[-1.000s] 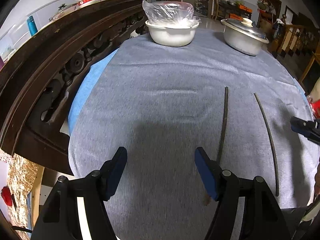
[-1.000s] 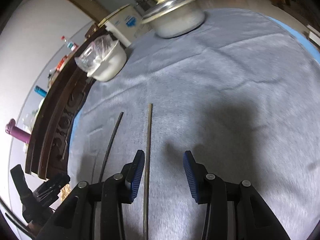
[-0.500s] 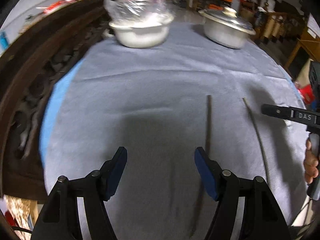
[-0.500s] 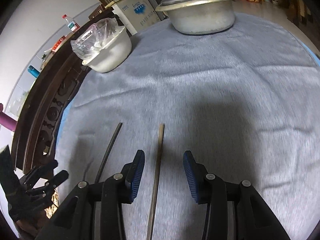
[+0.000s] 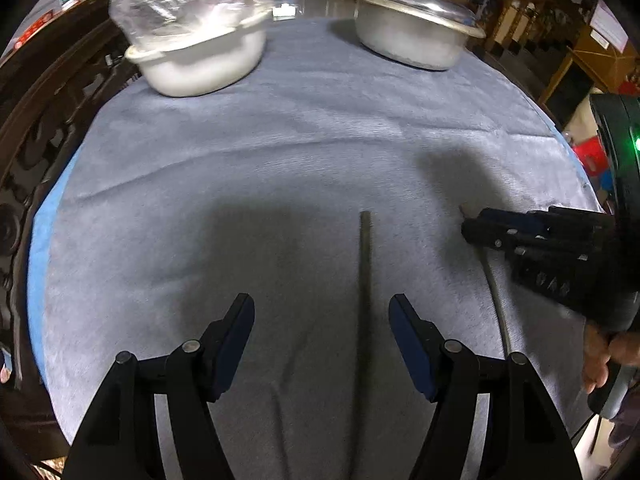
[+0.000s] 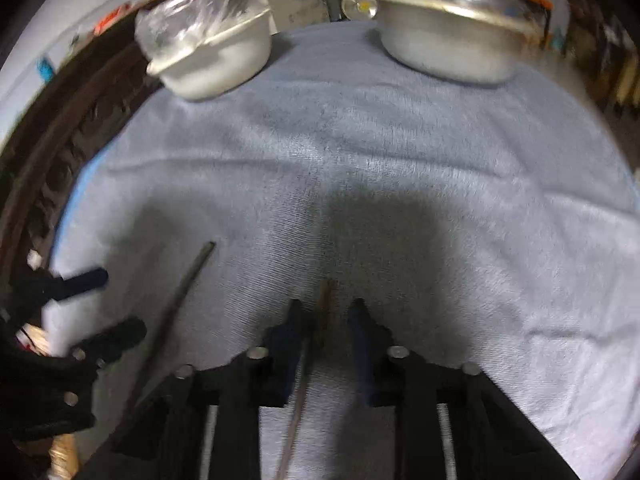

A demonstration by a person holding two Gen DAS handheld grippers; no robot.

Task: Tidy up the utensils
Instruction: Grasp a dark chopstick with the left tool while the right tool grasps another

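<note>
Right tool (image 6: 326, 320) astride chopstick (image 6: 325, 300)

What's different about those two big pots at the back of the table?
The white pot on the left is topped with crinkled clear plastic; the metal pot on the right wears a domed metal lid with a knob. The white pot looks matte and creamy; the metal pot is shiny silver. Both stand upright on the grey cloth, apart from each other.

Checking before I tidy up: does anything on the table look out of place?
Only the two chopsticks: they lie apart on the grey cloth, not paired. The white bowl and lidded pot stand upright.
</note>
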